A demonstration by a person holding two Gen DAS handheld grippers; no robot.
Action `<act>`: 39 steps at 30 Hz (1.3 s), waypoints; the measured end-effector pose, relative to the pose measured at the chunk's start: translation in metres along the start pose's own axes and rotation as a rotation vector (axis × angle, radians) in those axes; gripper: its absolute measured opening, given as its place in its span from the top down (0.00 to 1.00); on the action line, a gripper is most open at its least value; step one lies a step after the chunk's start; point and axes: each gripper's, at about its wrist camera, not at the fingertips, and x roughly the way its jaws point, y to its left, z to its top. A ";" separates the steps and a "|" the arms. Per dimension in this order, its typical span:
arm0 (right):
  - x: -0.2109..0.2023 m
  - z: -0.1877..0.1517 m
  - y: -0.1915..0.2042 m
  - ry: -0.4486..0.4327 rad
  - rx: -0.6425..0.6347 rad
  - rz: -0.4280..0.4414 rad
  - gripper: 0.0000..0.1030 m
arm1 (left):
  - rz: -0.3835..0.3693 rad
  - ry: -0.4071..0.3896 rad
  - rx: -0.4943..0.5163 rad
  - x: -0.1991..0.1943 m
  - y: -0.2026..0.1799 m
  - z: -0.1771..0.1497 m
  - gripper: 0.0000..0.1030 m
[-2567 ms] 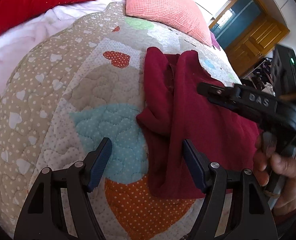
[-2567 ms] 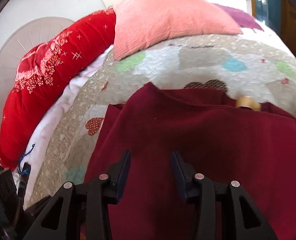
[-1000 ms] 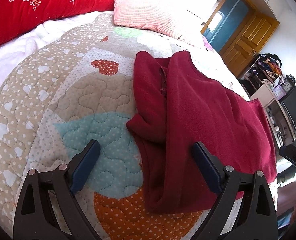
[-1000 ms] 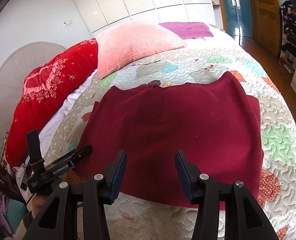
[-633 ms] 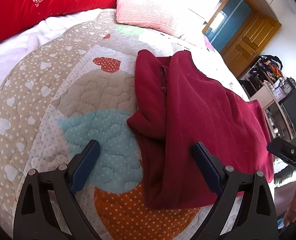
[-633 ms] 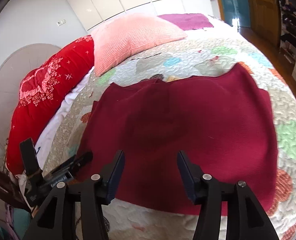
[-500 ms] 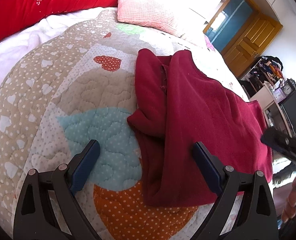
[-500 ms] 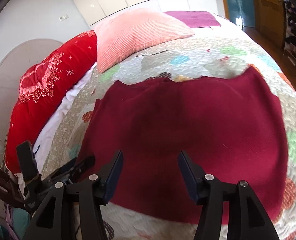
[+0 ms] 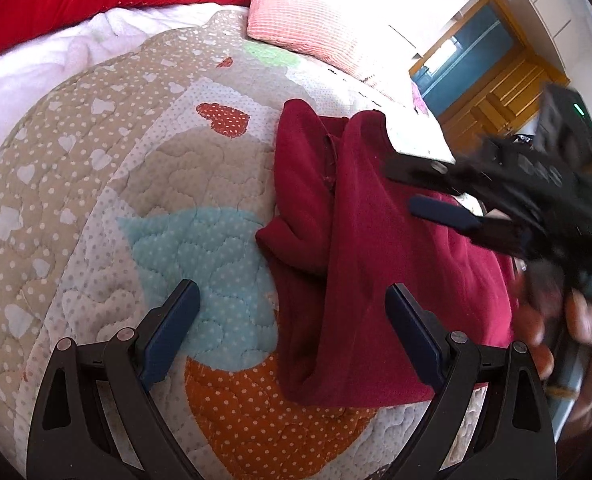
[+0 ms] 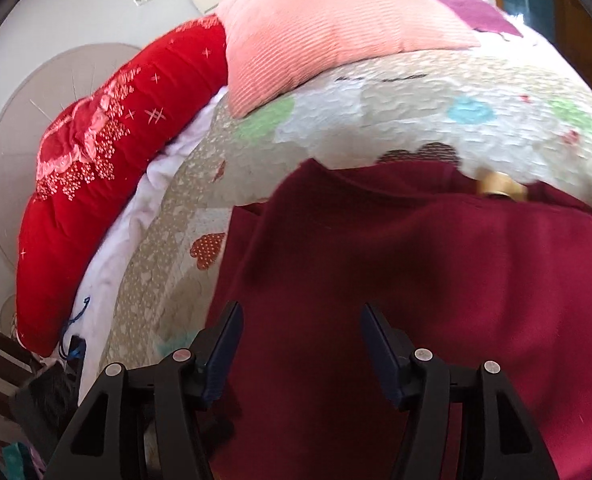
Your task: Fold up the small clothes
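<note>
Dark red fleece garment [image 9: 396,264] lies partly folded on the patchwork heart-print quilt [image 9: 95,184]; both grippers above it, fingers apart, holding nothing.

Left wrist view: left gripper [image 9: 291,320] straddles the garment's left folded edge, one blue-padded finger over the turquoise quilt patch, the other over red fabric. Right gripper [image 9: 428,188], motion-blurred, reaches in from the right above the garment, held in a hand [image 9: 568,320]. Right wrist view: right gripper [image 10: 300,344] sits low over the garment [image 10: 416,280], whether touching it cannot be told. Pink ribbed pillow [image 10: 336,28] and red embroidered bolster [image 10: 107,160] lie at the bed's head; a small tan object [image 10: 500,186] shows at the garment's far edge.
</note>
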 end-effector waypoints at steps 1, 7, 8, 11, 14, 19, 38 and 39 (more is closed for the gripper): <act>0.006 0.004 0.004 0.015 -0.008 0.000 0.41 | 0.000 -0.002 0.000 0.000 0.000 0.000 0.09; 0.036 0.021 0.030 0.077 -0.056 -0.030 0.36 | -0.030 -0.008 -0.040 -0.006 0.005 -0.003 0.09; 0.039 0.024 0.036 0.081 -0.074 -0.038 0.35 | -0.044 -0.009 -0.057 -0.007 0.008 -0.004 0.09; 0.052 0.029 0.051 0.112 -0.154 -0.112 0.30 | -0.052 -0.014 -0.072 -0.010 0.009 -0.005 0.09; 0.067 0.031 0.056 0.157 -0.177 -0.138 0.17 | -0.018 -0.019 -0.033 -0.009 0.001 -0.009 0.09; 0.087 0.029 0.068 0.149 -0.283 -0.242 0.11 | 0.009 -0.029 -0.005 -0.009 -0.006 -0.013 0.09; -0.053 0.012 -0.021 -0.166 -0.076 0.192 0.86 | -0.105 -0.097 0.235 -0.045 -0.124 -0.034 0.82; -0.064 0.010 -0.027 -0.181 -0.075 0.202 0.86 | -0.107 -0.094 0.251 -0.047 -0.135 -0.035 0.82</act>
